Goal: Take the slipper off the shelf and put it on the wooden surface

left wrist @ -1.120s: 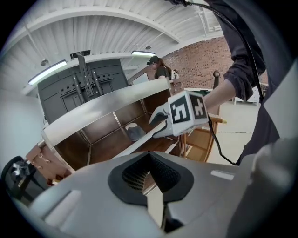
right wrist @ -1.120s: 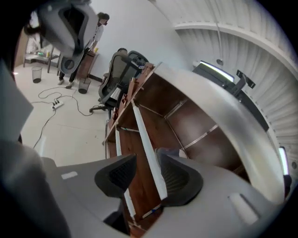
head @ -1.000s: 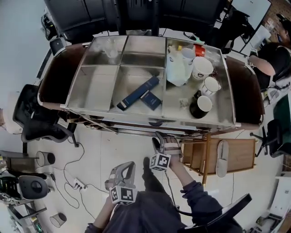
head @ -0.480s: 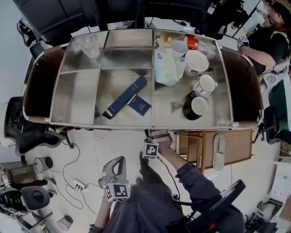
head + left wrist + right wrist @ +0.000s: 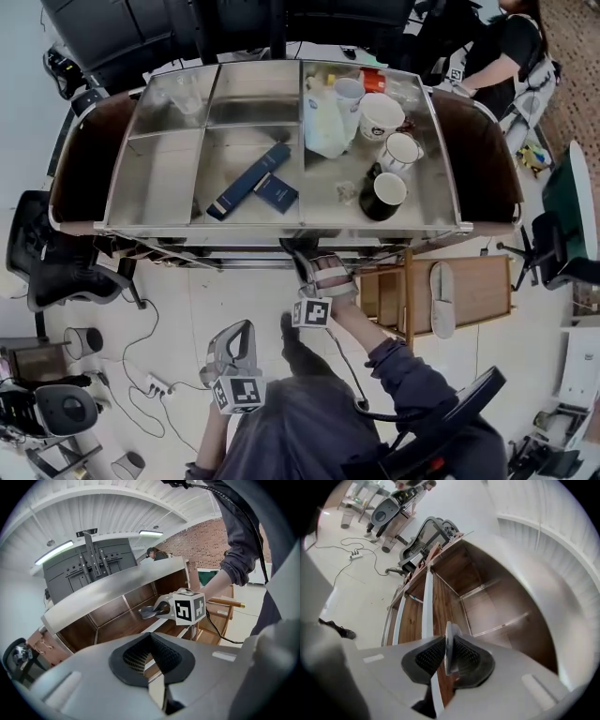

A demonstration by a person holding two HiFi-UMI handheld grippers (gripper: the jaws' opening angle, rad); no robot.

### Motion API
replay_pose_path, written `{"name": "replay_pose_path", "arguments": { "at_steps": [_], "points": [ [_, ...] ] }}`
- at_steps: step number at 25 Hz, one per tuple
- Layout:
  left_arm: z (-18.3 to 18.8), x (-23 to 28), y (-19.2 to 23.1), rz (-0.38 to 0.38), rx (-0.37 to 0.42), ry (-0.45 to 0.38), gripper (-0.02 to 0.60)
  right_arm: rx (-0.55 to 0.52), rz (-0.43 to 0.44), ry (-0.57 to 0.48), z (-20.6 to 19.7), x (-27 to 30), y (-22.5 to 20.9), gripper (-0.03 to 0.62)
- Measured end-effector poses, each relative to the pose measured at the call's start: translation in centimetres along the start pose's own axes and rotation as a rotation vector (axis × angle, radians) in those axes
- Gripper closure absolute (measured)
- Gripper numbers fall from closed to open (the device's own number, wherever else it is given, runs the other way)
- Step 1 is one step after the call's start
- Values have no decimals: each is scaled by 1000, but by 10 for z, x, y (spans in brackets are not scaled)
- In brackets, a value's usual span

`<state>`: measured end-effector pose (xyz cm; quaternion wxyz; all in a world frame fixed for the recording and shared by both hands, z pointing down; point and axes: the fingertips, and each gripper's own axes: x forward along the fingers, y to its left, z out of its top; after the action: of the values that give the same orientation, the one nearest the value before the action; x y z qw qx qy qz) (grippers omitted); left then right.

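Though the right gripper point(image 5: 449, 660), its jaws just closing, pinches the flat grey slipper point(image 5: 147, 613) at the dark wooden shelf point(image 5: 119, 626), carrying it to the pale wooden surface point(image 5: 480, 291) remains, while the left gripper point(image 5: 151, 660) idles closed and empty.

A wide shelf unit with a stainless steel top point(image 5: 169, 178) fills the upper half of the head view, and its top is split into compartments. Near the centre lies a long dark blue box point(image 5: 249, 181), with a small dark blue box point(image 5: 276, 193) just beside it at 4 o'clock. Toward 1 o'clock stand a white plastic jug point(image 5: 323, 127), white mugs point(image 5: 382, 116) and a black mug point(image 5: 382, 195). At 4 o'clock, a low wooden surface point(image 5: 478, 291) bears one pale grey slipper point(image 5: 442, 298).
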<state>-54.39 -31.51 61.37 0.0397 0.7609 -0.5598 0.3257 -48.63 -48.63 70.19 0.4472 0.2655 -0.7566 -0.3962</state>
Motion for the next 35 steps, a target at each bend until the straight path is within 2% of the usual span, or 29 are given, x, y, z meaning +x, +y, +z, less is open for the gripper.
{"name": "replay_pose_path", "arguments": {
  "at_steps": [8,11,14,19,23,28,32,35],
  "points": [
    [-19,-93,-78,45,30,-58,565,4,-52,-52,17,-142,28,537],
    [-32,-134,-117,54,14,-71,565,8,-63,-75,25,-212,49,537],
    [-38,-161,-162,32,15,-83,565,13,-60,-80,20,-285,71,537],
    [-27,-191,-233,-22,26,-112,565,44,-27,-65,-7,-391,113,537],
    [-6,-194,-273,-56,33,-142,565,50,-9,-7,-48,-441,130,536],
    [28,-178,-331,-112,79,-164,565,87,-22,48,-119,-477,126,536],
    [67,-151,-385,-134,117,-161,565,116,-36,81,-203,-499,115,536],
    [106,-120,-432,-133,124,-151,565,128,-28,94,-284,-506,107,536]
  ]
}}
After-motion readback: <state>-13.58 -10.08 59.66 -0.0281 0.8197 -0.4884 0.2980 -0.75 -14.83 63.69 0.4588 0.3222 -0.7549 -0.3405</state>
